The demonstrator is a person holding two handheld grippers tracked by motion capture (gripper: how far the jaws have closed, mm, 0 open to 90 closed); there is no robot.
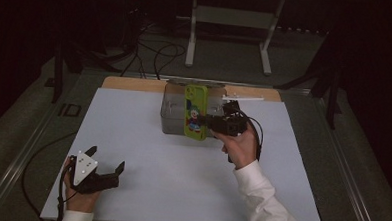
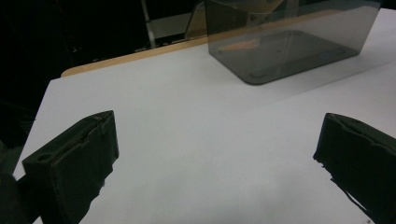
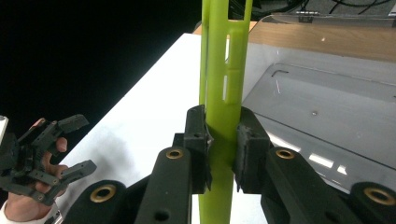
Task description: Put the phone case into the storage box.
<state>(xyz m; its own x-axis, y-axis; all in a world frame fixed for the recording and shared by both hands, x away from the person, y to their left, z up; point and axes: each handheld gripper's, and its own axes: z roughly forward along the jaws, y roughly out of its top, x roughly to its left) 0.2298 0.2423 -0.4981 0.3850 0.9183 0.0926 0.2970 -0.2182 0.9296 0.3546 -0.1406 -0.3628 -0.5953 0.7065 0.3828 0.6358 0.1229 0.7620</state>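
My right hand-held gripper (image 3: 222, 149) clamps the green phone case (image 1: 195, 112), edge-on (picture side hidden); it partly hides the clear box (image 1: 174, 109). Left hand-held gripper (image 1: 107, 159) gapes wide on the desk (image 1: 156, 164).

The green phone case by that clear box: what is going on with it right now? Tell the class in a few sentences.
A person works at a white table with a gripper in each hand. The right gripper is shut on the green phone case, pinching it by its thin edges and holding it upright at the clear box, whose lid stands open at the back. Whether the case touches the box cannot be told. The left gripper rests near the table's front left corner, jaws wide apart with nothing between them.
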